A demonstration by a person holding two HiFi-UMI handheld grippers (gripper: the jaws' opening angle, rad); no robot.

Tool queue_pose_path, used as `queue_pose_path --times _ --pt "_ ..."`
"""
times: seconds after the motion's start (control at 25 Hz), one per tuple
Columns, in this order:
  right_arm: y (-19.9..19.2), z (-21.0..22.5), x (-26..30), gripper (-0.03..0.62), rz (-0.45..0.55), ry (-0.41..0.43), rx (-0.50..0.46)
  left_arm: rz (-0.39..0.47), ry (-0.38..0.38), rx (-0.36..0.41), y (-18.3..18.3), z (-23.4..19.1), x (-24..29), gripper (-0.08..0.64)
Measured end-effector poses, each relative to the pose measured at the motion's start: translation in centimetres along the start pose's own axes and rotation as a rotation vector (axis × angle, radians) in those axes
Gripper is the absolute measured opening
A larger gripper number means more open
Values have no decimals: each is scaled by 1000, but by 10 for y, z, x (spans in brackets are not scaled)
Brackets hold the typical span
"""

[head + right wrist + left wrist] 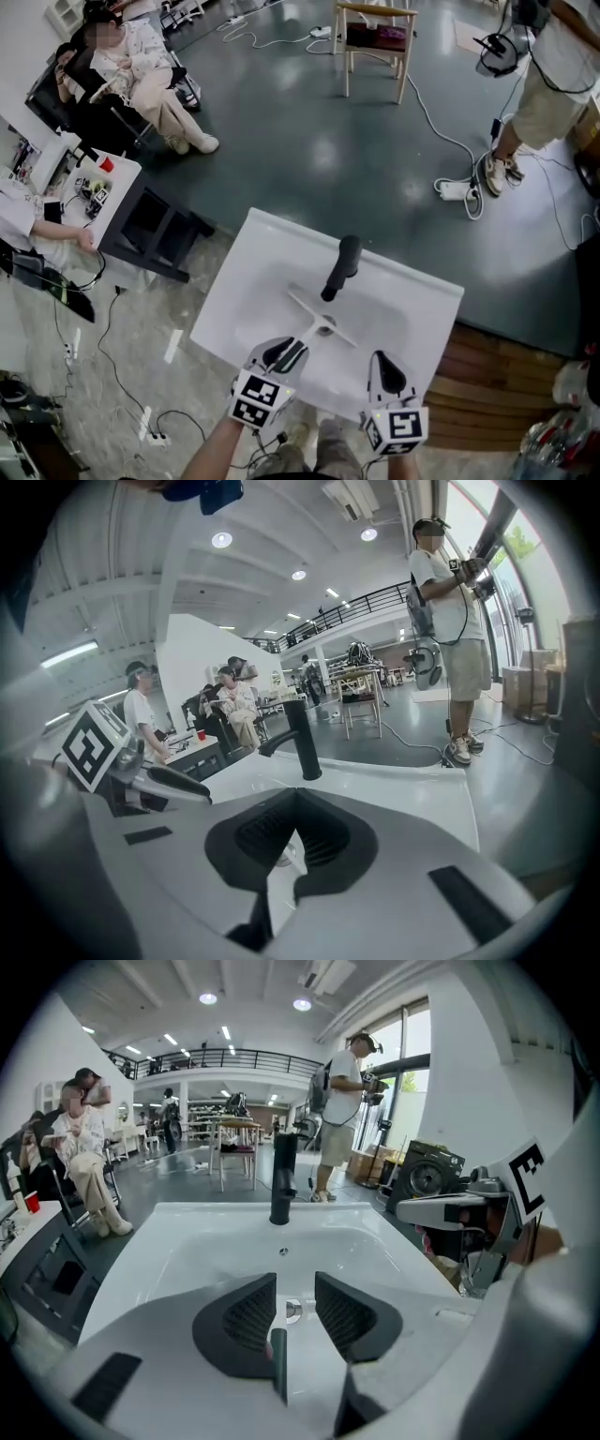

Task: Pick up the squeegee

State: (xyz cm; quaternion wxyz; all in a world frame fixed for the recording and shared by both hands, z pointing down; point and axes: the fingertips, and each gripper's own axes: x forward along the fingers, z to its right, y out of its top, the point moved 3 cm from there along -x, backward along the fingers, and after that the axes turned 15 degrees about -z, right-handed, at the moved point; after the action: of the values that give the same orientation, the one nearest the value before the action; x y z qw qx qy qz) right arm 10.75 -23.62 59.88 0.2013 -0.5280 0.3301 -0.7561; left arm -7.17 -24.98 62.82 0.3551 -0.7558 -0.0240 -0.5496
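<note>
Head view, with both gripper views. The squeegee [323, 321] lies in the bowl of a white sink [412, 300], below the faucet [342, 267]; we read it as a T, the blade running from upper left to lower right, the handle leaving the blade's middle down and to the left.

The handle heads straight toward the left gripper [286, 354], so its long axis nearly matches the line along which those jaws point. In the left gripper view the jaws [295, 1279] stand apart, and a slim dark bar, which we take for the handle's end [278, 1363], lies between them close to the left-hand pad; we judge that neither pad presses it yet. The drain [293, 1309] shows just beyond.

The right gripper [384, 359] sits near the blade's lower right end but apart from it; in its own view the jaws [295, 794] meet at the tips with nothing held. We judge the left gripper the nearer and better aligned.

Materials: the sink is glossy, smooth and likely slippery; the faucet is a matte black cylinder; the squeegee is pale, thin and flat; the jaw pads are black and ribbed.
</note>
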Motion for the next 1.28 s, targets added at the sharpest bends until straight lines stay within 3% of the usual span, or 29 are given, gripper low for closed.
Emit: queue_pose_path --times 0.2,0.4,1.08,1.28 --pt "-10 9 7 -2 -16 5 6 -99 -15 13 -8 -3 29 181" --pt "-4 11 13 -2 -28 0 21 -181 -15 38 -15 -10 53 212" --pt "-17 30 34 -2 -73 0 65 -387 -21 53 -40 -22 112 208" --pt "-23 33 37 -2 -83 2 75 -419 4 50 -43 -23 114 136"
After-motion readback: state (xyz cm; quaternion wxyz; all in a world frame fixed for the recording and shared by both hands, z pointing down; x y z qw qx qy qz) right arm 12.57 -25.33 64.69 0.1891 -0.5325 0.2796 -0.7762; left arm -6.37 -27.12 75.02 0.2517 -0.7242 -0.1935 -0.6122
